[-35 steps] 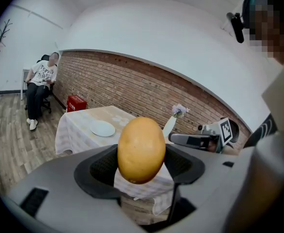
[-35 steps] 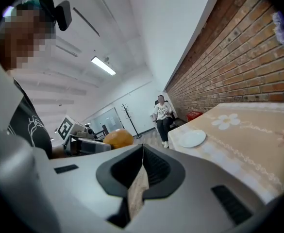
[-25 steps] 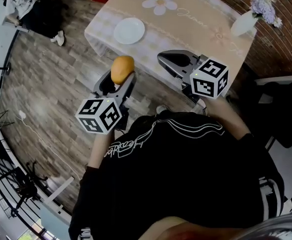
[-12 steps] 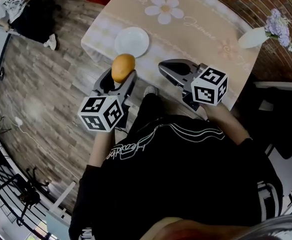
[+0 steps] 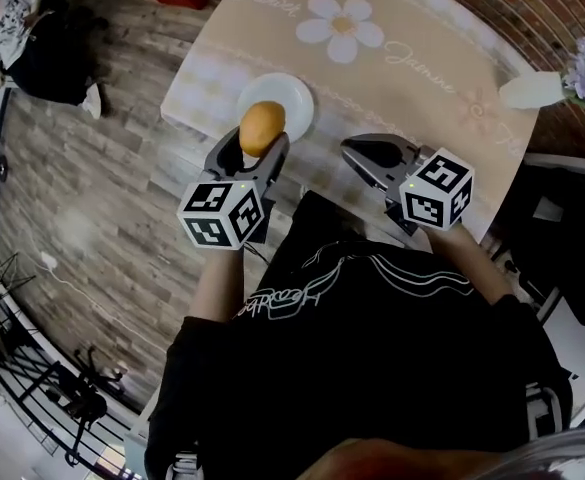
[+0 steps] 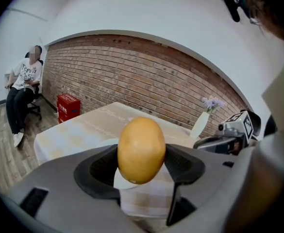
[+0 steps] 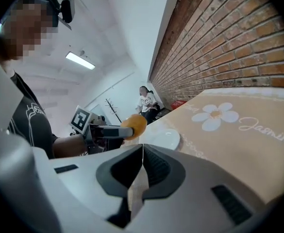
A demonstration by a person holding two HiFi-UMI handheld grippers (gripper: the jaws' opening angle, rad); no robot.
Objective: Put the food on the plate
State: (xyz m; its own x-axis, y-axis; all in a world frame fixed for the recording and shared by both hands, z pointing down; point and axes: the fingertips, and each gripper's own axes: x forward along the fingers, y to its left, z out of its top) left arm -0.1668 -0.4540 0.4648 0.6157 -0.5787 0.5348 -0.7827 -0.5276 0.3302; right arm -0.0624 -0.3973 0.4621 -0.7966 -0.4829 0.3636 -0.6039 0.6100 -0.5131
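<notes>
Carried forward since the earlier frame: food, a smooth orange-yellow oval, then short of the plate, now overlapping its near rim at upper centre of the head view. Pinched upright between the widely parted pads of the left tongs, held in the air, not resting on the plate. White plate near the lower left edge of the beige desk. Right tongs pressed together, gripping nothing, over the desk edge right of the plate.

Golden oval food near white plate
</notes>
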